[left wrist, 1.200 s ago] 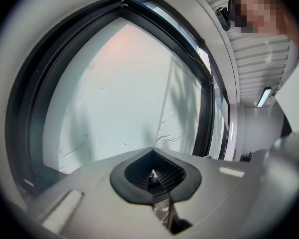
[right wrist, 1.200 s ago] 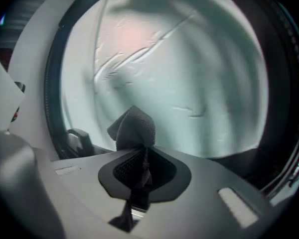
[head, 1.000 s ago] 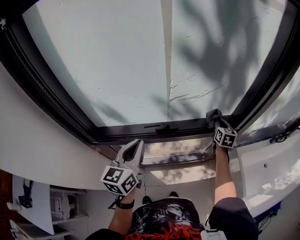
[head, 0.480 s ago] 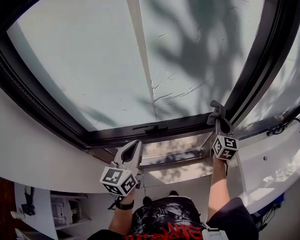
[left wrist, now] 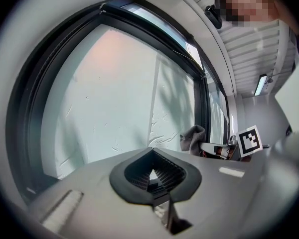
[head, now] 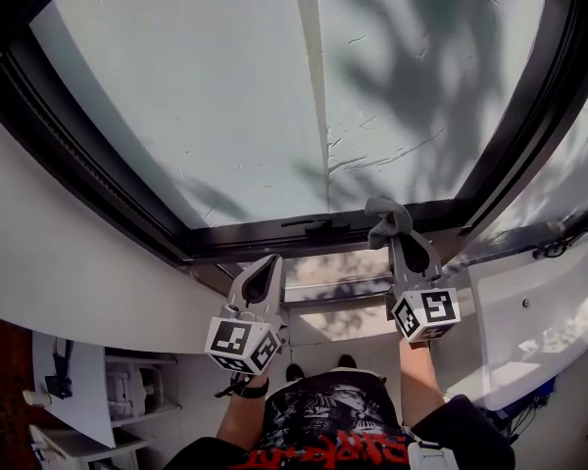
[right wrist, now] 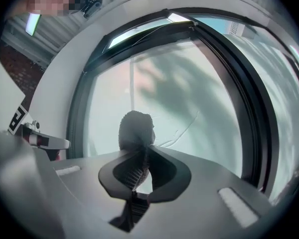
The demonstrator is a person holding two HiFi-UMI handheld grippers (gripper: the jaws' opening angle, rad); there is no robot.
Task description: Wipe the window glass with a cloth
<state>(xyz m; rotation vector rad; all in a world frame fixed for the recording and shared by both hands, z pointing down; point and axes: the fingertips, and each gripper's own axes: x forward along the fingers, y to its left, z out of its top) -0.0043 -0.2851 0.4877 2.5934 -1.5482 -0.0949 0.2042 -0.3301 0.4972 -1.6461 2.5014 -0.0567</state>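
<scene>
I pinch the grey cloth (head: 387,213) in the fingers of my right gripper (head: 394,241), bunched past the tips so it can meet the window glass (head: 225,96) just above the lower frame (head: 274,235), while the fingers of my left gripper (head: 269,267) are pressed together, empty and lower.

Indoor workroom: large dark-framed window (head: 225,96), ceiling strip light (left wrist: 261,83).

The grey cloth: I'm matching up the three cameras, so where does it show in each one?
Head view: grey cloth, right of centre, by the window's bottom frame, at the right gripper tip.
Left gripper view: right of centre, against the glass.
Right gripper view: centre, pinched in the jaws.
Shared landmark: the pale vertical strip down the glass.
</scene>
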